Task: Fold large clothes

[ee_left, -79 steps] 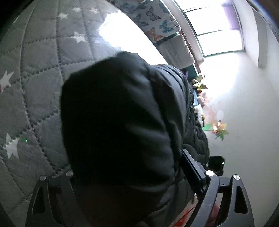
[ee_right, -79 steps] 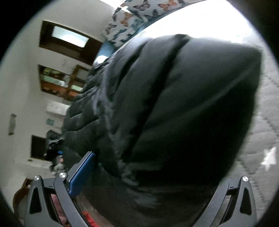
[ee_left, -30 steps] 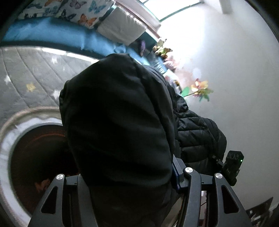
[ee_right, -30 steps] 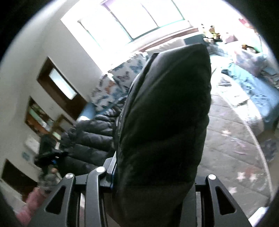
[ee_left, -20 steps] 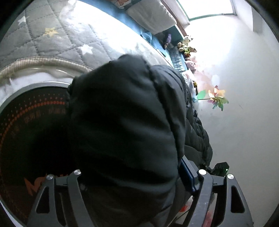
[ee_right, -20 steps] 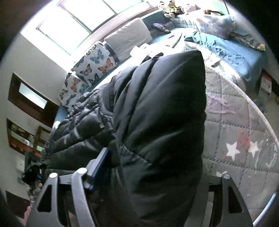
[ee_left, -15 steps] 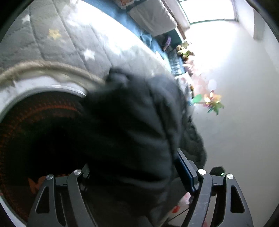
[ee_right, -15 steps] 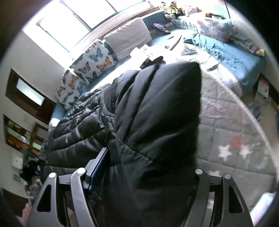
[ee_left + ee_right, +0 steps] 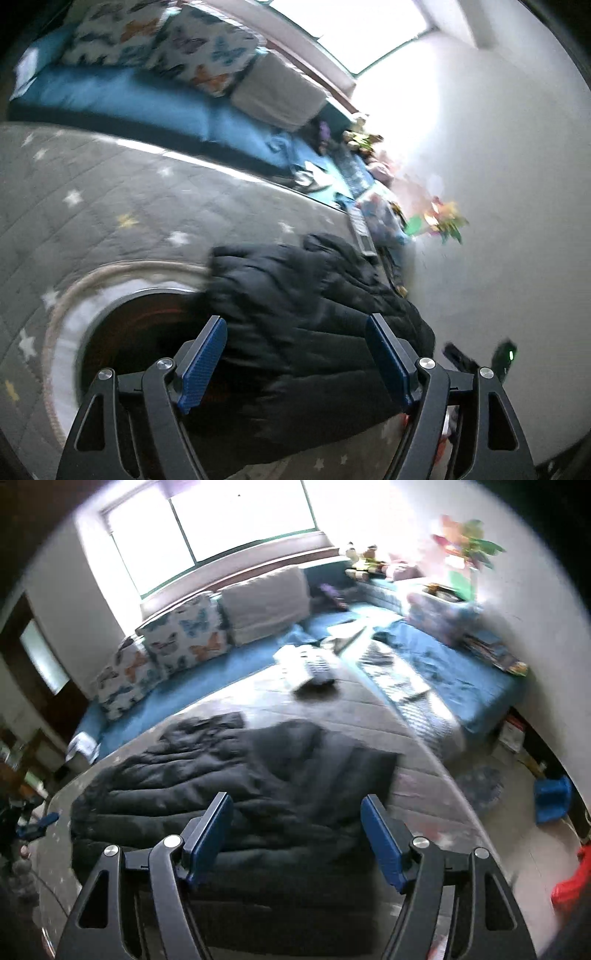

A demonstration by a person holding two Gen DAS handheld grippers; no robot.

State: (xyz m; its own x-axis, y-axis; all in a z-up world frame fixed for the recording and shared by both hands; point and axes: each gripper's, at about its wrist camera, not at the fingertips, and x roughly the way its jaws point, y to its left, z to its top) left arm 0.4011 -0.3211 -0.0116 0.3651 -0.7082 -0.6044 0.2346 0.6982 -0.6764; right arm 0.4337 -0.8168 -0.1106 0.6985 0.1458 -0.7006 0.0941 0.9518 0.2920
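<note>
Jacket [image 9: 236, 805] — black and puffy — lies bunched on the star-quilted mat [image 9: 110, 206], short of the blue couch [image 9: 461, 672]. Our left gripper [image 9: 295, 354] and right gripper [image 9: 295, 830] hang spread and empty above it; we should smooth it flat before regrasping.

I am looking from my left hand-held gripper [image 9: 295, 354] forward and down, close above the black jacket [image 9: 306, 332]. My right hand-held gripper [image 9: 295, 830] camera is facing the window [image 9: 221, 524]. Both are sharing the jacket and blue sofa [image 9: 461, 664].
</note>
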